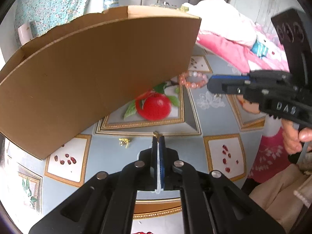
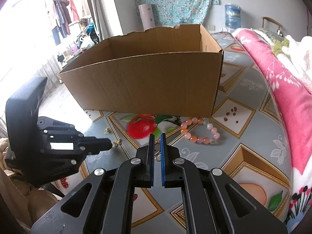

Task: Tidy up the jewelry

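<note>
Seemingly mid-collection. Box [image 2: 144, 81] open-topped, its inside out of sight from both views.

Left gripper [image 1: 157, 138], in front of box: jaws shut, gold piece [image 1: 157, 134] pinched at tips. Next move, by my reading: lift over box's near wall, release inside.

Right gripper [image 2: 157, 135], in front of box: all but closed, slim gap only.

Bracelet [image 2: 200, 130]: on cloth, just before box's right corner, untouched.

Second gold bit [image 2: 106, 130]: loose, before box's left end.

Thin chain [image 2: 157, 159] shows through right gap; held or lying beneath, cannot tell.
</note>
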### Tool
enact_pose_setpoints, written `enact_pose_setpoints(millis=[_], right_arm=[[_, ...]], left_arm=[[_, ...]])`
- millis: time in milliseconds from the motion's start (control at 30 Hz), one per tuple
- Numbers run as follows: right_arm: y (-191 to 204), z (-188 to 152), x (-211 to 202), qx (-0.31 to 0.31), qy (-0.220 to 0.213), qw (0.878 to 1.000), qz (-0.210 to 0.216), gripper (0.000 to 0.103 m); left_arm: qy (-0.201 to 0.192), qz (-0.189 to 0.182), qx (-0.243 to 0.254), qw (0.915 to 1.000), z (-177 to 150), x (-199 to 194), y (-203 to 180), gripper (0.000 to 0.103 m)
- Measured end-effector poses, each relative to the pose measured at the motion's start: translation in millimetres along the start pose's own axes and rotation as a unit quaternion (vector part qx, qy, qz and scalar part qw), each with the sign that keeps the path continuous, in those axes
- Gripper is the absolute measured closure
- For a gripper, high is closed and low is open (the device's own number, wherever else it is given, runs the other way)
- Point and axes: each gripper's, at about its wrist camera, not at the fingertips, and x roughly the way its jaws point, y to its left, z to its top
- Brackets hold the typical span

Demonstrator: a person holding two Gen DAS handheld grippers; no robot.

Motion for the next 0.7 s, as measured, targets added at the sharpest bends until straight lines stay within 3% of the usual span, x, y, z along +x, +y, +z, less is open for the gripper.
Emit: enact_pose_setpoints(millis=[167, 333, 567, 700], right_arm=[[-1, -1, 2, 0.002, 0.002, 1.000, 0.003, 0.099], [-1, -1, 1, 0.002, 0.003, 1.000, 0.003, 0.100], [-3, -1, 3, 0.005, 0.004, 1.000, 0.003, 0.100], [-3, -1, 3, 0.005, 0.004, 1.000, 0.002, 0.099]], left_arm=[[0.000, -0.004, -0.017, 0.9998, 2, 3, 7, 0.081], [0.008, -0.043, -0.042, 0.9982, 4, 7, 14, 0.081], [0.013, -0.082, -0.040, 0.9958, 2, 9, 5, 0.081], [0.009, -0.079, -0.029, 0.9964, 3, 10, 0, 0.081]])
